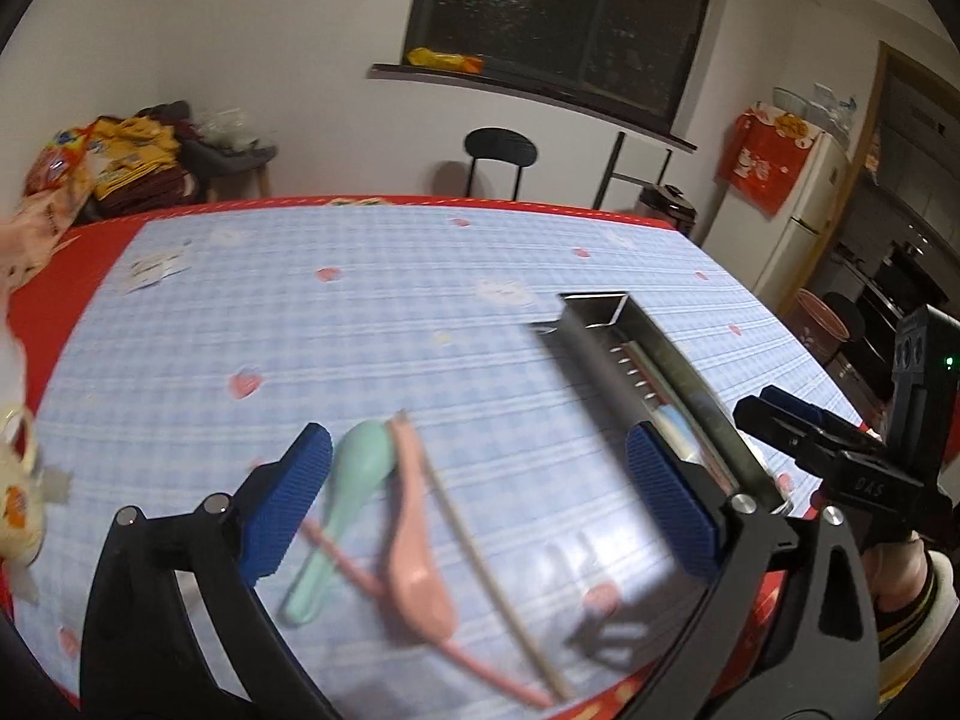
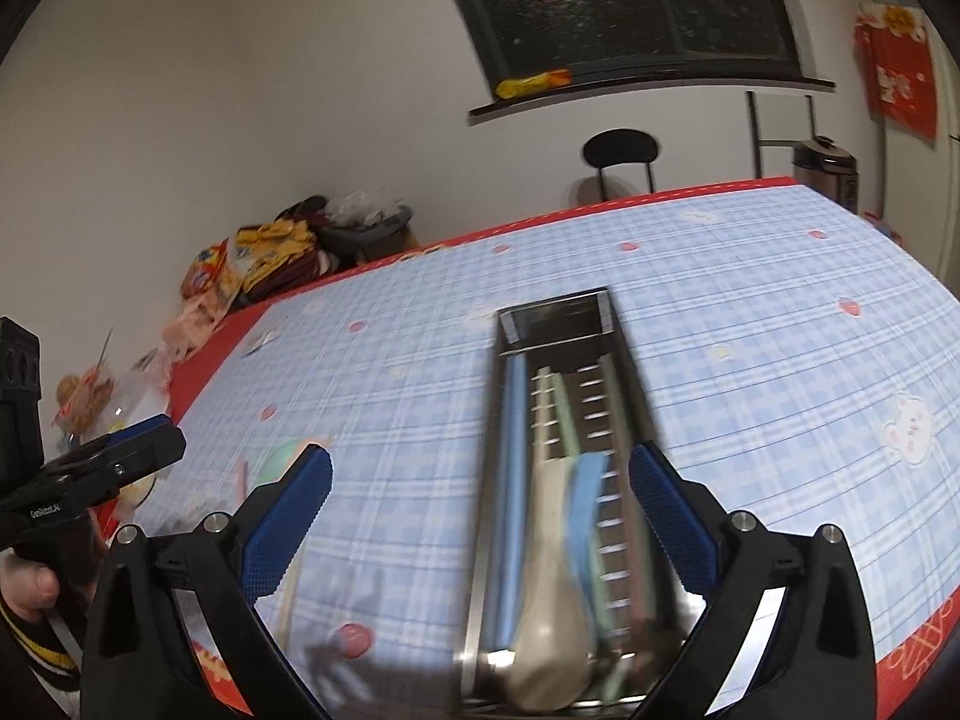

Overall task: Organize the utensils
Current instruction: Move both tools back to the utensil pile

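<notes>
The main risk we see is in the loose pile under our left gripper: the green spoon, the pink spoon, a pink chopstick and a beige chopstick lie crossed and touching on the checked tablecloth. Closing on one would likely drag or flick a neighbour — the thin sticks especially could roll toward the near table edge.

A second risk is the steel utensil tray just to the right: it already holds a white spoon, a blue spoon and some long pieces, and a careless drop could bounce off its rim.

Our left gripper hovers above the pile, tilted down and forward, jaws spread wide with nothing between them. Our right gripper hangs over the near end of the tray, angled along its length, equally wide open and empty. Each view catches the other gripper at its edge, so the two hands are close together.
</notes>
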Motion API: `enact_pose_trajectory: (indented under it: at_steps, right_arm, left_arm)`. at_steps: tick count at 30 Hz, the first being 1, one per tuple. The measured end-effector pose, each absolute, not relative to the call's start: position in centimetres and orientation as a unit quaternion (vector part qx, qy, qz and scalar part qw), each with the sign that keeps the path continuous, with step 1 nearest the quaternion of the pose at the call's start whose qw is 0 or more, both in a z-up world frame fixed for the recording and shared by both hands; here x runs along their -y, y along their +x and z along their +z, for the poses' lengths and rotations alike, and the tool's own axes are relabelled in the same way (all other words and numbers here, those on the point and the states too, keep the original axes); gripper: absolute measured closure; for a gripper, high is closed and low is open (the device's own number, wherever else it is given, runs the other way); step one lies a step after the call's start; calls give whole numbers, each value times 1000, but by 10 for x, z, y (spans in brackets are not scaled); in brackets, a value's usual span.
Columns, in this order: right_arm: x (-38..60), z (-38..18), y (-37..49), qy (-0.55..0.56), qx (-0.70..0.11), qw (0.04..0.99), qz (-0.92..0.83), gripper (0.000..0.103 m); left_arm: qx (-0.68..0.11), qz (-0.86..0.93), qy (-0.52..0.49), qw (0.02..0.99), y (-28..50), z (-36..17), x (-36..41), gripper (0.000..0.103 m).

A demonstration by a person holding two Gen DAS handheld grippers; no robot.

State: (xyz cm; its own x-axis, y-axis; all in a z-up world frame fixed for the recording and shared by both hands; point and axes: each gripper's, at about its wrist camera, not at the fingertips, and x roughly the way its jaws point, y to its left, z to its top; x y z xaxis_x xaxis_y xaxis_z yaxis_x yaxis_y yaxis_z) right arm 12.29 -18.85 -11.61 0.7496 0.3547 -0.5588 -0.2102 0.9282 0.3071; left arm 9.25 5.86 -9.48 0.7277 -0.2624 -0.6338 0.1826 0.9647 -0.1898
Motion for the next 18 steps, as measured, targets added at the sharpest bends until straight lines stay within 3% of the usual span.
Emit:
enact_pose_trajectory:
  at_steps: [16, 18]
  right_arm:
    - [82, -139, 117, 9, -367, 900, 237, 6]
    - [75, -143, 116, 3, -371, 895, 247, 17]
  left_arm:
    - [-387, -38, -105, 915, 62, -139, -143, 6]
    - [-378, -40, -103, 919, 59, -141, -147, 6]
